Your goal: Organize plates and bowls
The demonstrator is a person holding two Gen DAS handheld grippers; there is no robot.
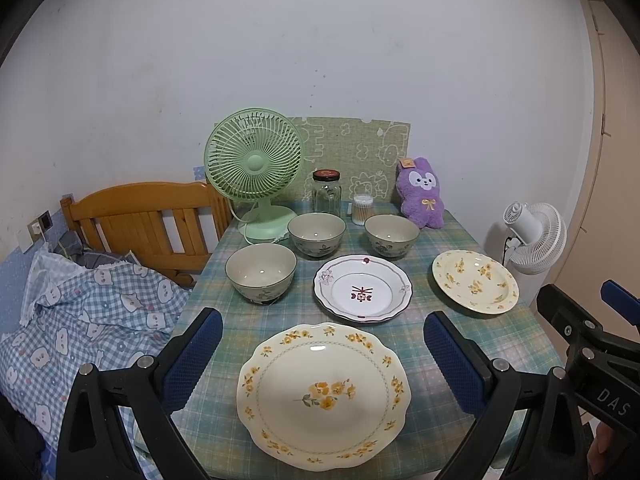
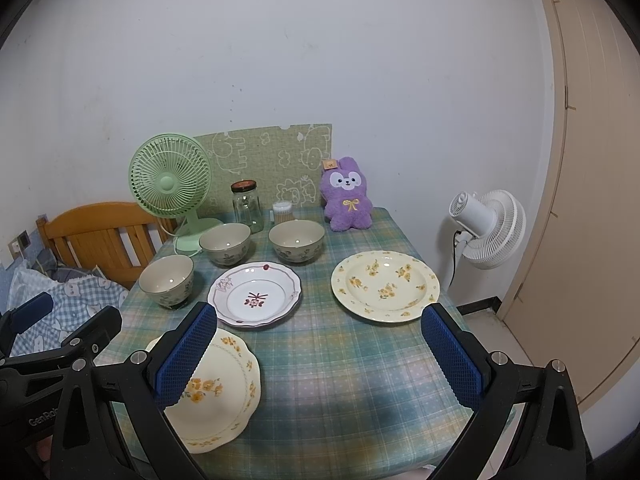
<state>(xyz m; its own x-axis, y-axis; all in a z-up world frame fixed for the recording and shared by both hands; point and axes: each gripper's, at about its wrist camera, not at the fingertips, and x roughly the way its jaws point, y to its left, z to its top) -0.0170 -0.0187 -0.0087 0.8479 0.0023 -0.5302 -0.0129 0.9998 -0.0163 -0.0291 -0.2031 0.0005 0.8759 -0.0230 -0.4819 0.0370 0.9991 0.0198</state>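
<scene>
Three plates lie on the checked tablecloth (image 1: 440, 344): a large cream plate with yellow flowers (image 1: 323, 396) nearest, a white plate with a red motif (image 1: 362, 288) in the middle, and a cream flowered plate (image 1: 475, 281) at the right. Three beige bowls stand behind: left bowl (image 1: 261, 273), middle bowl (image 1: 316, 234), right bowl (image 1: 391, 235). My left gripper (image 1: 323, 356) is open above the near plate, holding nothing. My right gripper (image 2: 318, 356) is open and empty over bare cloth, between the near plate (image 2: 224, 392) and the right plate (image 2: 385, 286).
A green desk fan (image 1: 256, 168), a glass jar (image 1: 327, 193), a cotton swab tub (image 1: 363, 209) and a purple plush rabbit (image 1: 421, 191) stand along the table's back edge. A wooden bed frame (image 1: 144, 220) with bedding is left; a white floor fan (image 2: 488, 228) is right.
</scene>
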